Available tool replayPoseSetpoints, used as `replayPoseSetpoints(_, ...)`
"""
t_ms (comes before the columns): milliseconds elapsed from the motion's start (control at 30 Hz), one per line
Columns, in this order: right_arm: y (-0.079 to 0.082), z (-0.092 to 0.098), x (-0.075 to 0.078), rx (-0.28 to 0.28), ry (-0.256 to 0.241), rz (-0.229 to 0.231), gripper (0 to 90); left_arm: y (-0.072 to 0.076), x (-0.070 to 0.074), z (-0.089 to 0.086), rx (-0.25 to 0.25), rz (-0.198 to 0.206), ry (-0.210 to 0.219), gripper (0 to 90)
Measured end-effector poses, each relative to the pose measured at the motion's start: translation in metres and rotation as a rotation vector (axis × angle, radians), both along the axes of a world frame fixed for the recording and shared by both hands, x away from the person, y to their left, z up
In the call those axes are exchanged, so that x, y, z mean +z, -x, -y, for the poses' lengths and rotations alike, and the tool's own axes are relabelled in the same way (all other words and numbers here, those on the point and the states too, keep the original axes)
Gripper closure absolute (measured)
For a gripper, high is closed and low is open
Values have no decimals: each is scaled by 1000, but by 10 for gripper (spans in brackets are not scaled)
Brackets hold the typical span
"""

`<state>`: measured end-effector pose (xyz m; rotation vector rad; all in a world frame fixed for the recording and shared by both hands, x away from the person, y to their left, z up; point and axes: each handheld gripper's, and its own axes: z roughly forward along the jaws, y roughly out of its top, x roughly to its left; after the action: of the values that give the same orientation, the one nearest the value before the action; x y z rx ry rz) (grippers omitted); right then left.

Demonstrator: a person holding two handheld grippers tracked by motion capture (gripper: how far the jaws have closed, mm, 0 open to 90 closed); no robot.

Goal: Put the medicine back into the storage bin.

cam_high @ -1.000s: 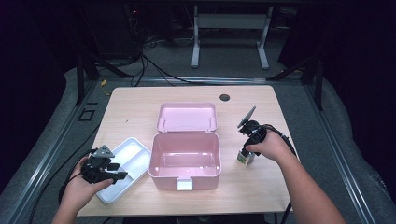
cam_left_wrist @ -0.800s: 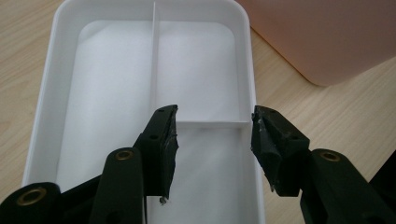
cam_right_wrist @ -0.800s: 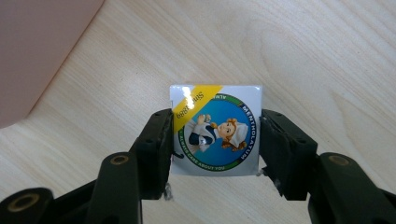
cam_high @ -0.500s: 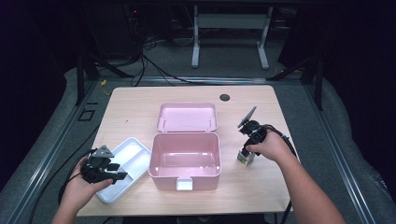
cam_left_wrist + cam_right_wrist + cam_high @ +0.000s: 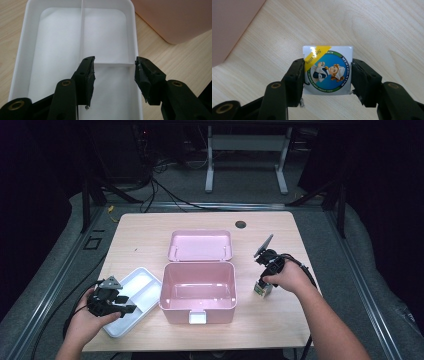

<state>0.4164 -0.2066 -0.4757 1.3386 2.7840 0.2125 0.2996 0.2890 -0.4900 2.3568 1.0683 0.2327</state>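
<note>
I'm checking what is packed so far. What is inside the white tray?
Nothing visible: the white tray shows bare compartments split by thin dividers. The left gripper hangs open over it, its jaws covering part of the near compartments.

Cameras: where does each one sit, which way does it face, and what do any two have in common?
High view: fixed above the person's side, looking forward and down on the table; both forearms, left tool and right tool show.
Left gripper view: rides the left tool, looking down into the white tray; its open jaws show.
Right gripper view: rides the right tool, looking down at the Mentholatum box on the table, jaws against its sides.
Shared: the pink case shows in the high view and at the left gripper view's corner.
</note>
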Motion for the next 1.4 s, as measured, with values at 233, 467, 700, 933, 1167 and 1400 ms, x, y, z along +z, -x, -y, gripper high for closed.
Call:
replayPoseSetpoints(233, 0, -1, 0, -4, 2, -3, 467, 0, 0, 0, -1, -3, 0, 499)
replayPoseSetpoints(467, -1, -2, 3, 19, 30, 6, 472, 0, -1, -1, 1, -6, 4, 499)
replayPoseSetpoints(700, 0, -3, 18, 37, 15, 15, 472, 0, -2, -2, 5, -11, 6, 499)
replayPoseSetpoints(933, 3, -7, 47, 67, 44, 41, 472, 0, -2, -2, 3, -9, 6, 499)
replayPoseSetpoints(1167, 7, -13, 79, 107, 20, 67, 471, 0, -3, -2, 2, -10, 5, 498)
replayPoseSetpoints(1400, 11, -25, 106, 152, -27, 70, 472, 0, -3, -2, 1, -11, 5, 498)
